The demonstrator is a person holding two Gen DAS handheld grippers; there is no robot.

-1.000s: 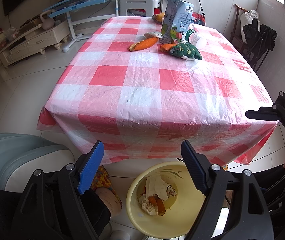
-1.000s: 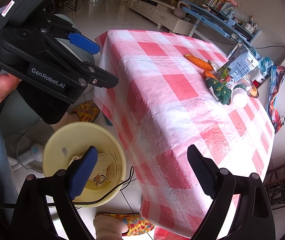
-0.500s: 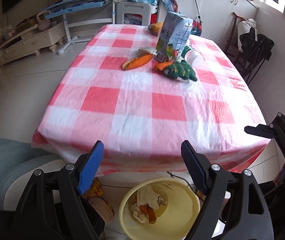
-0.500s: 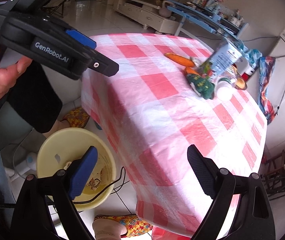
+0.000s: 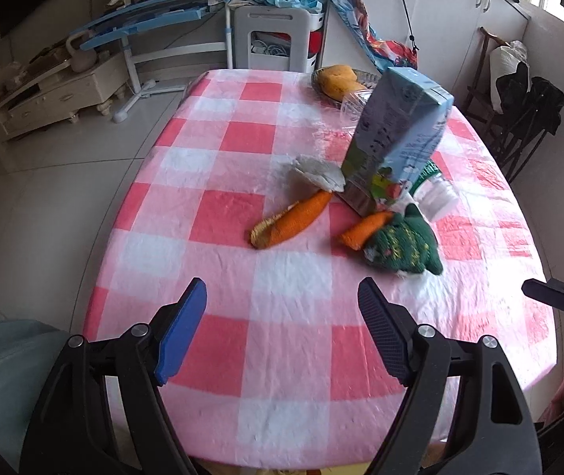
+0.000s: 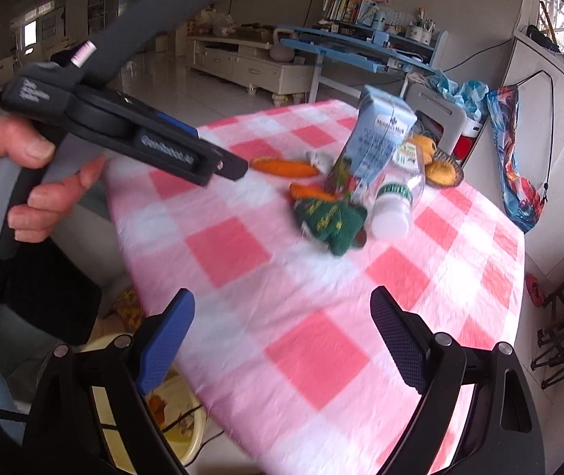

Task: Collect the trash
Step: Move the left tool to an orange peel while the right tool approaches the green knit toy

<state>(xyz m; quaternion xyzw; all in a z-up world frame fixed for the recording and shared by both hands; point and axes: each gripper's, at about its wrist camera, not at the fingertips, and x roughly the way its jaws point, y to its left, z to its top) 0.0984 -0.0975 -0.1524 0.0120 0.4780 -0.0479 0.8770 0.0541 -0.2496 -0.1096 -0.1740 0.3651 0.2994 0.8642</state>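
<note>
both tools gaping, empty; left tool (image 5: 282,332) nearer knitted carrot (image 5: 291,218), lying ahead, long axis slanting up-right.

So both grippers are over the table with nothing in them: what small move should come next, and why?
Probably reach the left gripper forward to the nearer orange carrot toy: its fingers stand open and empty, and that piece lies apart from the milk carton, nearest the left side.
</note>
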